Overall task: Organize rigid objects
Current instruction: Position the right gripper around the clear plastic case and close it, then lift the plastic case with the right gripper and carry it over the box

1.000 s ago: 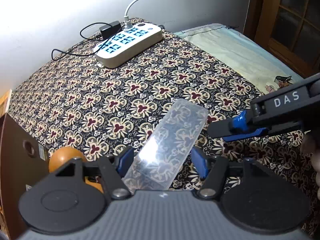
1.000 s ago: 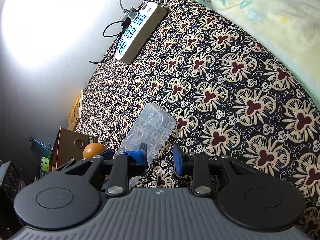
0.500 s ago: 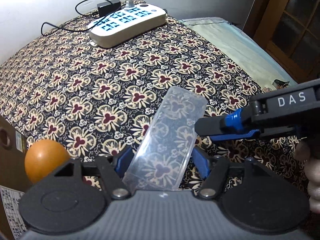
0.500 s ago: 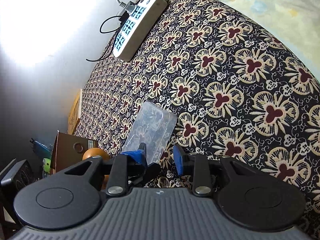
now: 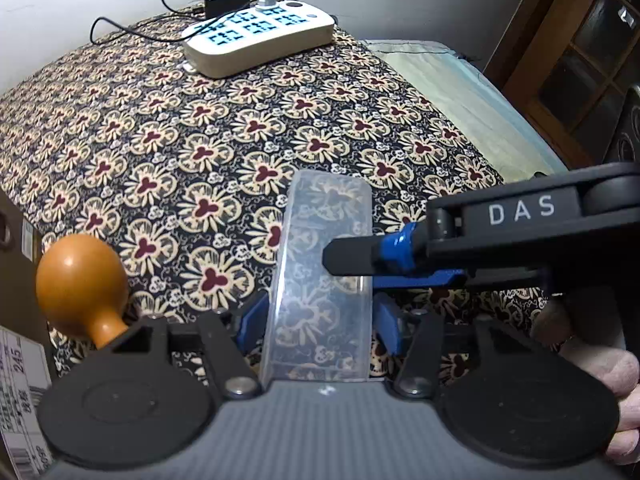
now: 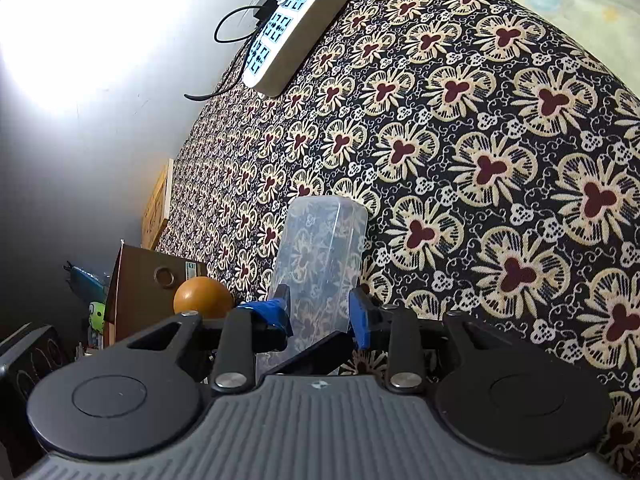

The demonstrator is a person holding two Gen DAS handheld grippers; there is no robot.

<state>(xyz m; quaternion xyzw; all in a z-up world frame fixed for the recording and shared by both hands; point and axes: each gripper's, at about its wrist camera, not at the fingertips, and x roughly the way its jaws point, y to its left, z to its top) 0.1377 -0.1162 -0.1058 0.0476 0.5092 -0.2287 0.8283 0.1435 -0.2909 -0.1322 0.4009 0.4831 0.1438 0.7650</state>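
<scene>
A clear plastic rectangular box (image 5: 320,280) sticks forward, tilted up over the flowered cloth (image 5: 200,160), with my left gripper (image 5: 320,320) shut on its near end between the blue fingers. My right gripper (image 5: 348,268) comes in from the right, one finger across the top of the box and the other behind it. In the right wrist view the clear box (image 6: 320,252) runs between the fingers of my right gripper (image 6: 319,312), which straddle it at a middling gap; whether they touch it is unclear.
A white power strip (image 5: 260,36) with a black adapter and cables lies at the far edge by the wall. An orange wooden knob (image 5: 80,280) and a brown cardboard box (image 6: 148,280) sit at the left. A pale sheet (image 5: 460,92) lies to the right, and a hand (image 5: 600,380) holds the right gripper.
The left gripper has swung the clear box from slanting right to pointing straight ahead. The right gripper has moved left until its fingers straddle the box; its gap looks unchanged.
</scene>
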